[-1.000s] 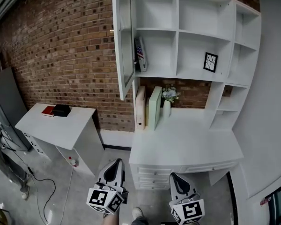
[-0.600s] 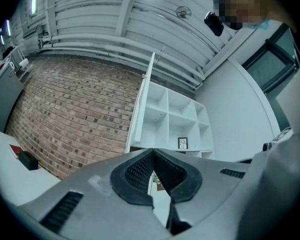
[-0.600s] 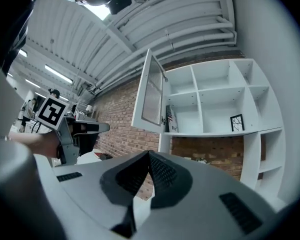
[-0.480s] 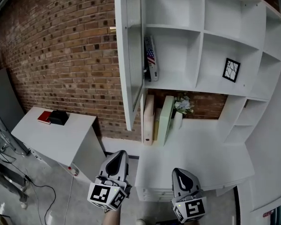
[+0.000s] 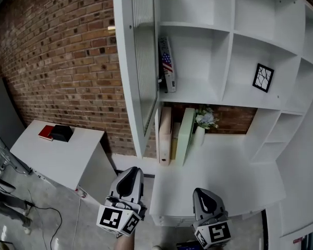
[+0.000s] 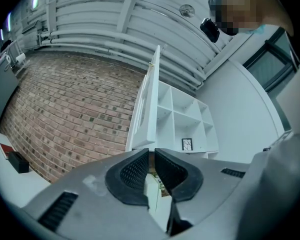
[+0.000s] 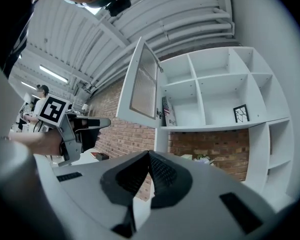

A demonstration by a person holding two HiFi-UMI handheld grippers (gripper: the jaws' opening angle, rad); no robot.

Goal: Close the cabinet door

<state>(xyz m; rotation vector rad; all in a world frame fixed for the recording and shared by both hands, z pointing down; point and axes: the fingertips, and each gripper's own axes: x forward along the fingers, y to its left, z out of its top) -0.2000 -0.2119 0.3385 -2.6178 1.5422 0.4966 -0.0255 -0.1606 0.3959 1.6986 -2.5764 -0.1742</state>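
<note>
The white cabinet door (image 5: 138, 61) with a ribbed glass panel stands open, swung out edge-on from the left side of the white shelf unit (image 5: 232, 40). It also shows in the left gripper view (image 6: 147, 109) and the right gripper view (image 7: 140, 81). My left gripper (image 5: 131, 170) is low, below the door's bottom edge and well apart from it. Its jaws (image 6: 151, 151) are shut with nothing in them. My right gripper (image 5: 200, 190) hovers over the desk's front edge, also shut and empty (image 7: 149, 154).
A white desk (image 5: 224, 176) under the shelves carries upright binders (image 5: 165, 134) and a small flower pot (image 5: 205, 119). A flag-marked book (image 5: 167, 64) and a framed picture (image 5: 263, 77) sit on shelves. A low white side table (image 5: 57, 150) stands left by the brick wall.
The view has moved closer to the cabinet, so door and shelves loom larger and higher. Both grippers stay low and shut, the left now nearer the door's lower edge.
</note>
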